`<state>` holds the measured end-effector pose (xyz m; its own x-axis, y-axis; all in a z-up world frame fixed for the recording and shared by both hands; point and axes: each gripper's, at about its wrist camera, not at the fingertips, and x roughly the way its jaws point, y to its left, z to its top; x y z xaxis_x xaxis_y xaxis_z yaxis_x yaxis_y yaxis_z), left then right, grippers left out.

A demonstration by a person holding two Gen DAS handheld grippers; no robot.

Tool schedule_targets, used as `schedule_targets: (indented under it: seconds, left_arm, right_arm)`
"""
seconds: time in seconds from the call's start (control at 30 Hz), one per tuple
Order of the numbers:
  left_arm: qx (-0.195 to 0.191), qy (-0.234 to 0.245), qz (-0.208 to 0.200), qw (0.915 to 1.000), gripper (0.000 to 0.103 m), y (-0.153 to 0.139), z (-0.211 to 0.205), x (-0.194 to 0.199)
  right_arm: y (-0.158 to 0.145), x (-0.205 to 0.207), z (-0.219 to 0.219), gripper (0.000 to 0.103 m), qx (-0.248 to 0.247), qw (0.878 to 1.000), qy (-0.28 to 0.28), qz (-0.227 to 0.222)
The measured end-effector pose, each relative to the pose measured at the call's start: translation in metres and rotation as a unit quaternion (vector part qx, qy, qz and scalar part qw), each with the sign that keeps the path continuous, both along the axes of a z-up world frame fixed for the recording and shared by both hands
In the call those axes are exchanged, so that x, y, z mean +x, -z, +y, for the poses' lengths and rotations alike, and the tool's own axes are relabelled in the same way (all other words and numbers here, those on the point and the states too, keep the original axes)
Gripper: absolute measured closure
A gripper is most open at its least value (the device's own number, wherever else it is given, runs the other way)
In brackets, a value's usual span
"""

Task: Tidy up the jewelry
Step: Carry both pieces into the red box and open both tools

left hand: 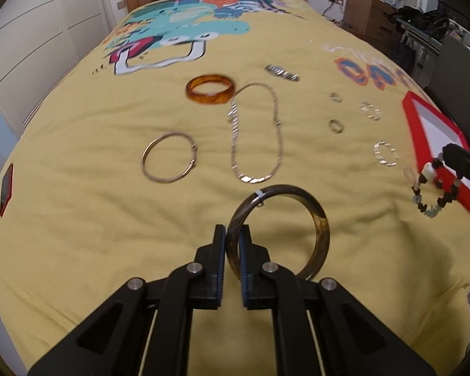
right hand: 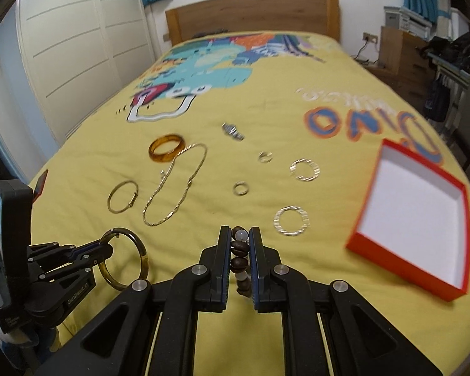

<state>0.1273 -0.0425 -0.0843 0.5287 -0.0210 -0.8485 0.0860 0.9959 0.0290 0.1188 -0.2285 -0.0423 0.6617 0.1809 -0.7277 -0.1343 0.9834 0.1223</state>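
Jewelry is mostly spread across the yellow bedspread (right hand: pixel 297 329), and the red box (right hand: pixel 413 213) with its white floor looks bare in my right view, so by my reckoning the sorting has barely begun. My left gripper (left hand: pixel 232 235) is clamped on the rim of the dark horn bangle (left hand: pixel 319 225), held upright above the cover; my right gripper (right hand: pixel 240 238) is pinched on the beaded bracelet (right hand: pixel 239 250), which hangs close to the box's near edge. Left to gather: the amber bangle (left hand: pixel 210 92), thin gold hoop (left hand: pixel 169 161), chain necklace (left hand: pixel 257 131), a silver piece farther back (left hand: pixel 282 73) too blurred to name, perhaps a watch band, and several small rings (left hand: pixel 336 125) and flat silver hoops (left hand: pixel 386 154).
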Motion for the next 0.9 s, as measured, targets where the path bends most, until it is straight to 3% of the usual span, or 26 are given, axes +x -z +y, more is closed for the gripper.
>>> schedule_targets:
  seconds: [0.27,0.53,0.77,0.9]
  left_arm:
    - [-0.016,0.049,-0.020,0.9985,0.096,-0.036,-0.053,0.000]
    - [-0.039,0.126,-0.030,0.9908,0.096,-0.060,-0.154,0.033]
    - [-0.034,0.174,-0.024,0.9839,0.096,-0.050,-0.252,0.074]
    - [-0.029,0.187,-0.012,0.9819,0.096,-0.030,-0.284,0.093]
  right_arm:
    - [-0.024,-0.021,-0.064,0.092,-0.001,0.999,0.040,-0.020]
    - [-0.027,-0.007,-0.136,0.092,-0.018,0.996,0.083,-0.021]
    - [-0.015,0.018,-0.186,0.092,0.010,0.994,0.106,-0.017]
    - [0.014,0.029,-0.221,0.092,0.024,0.991,0.132,0.009]
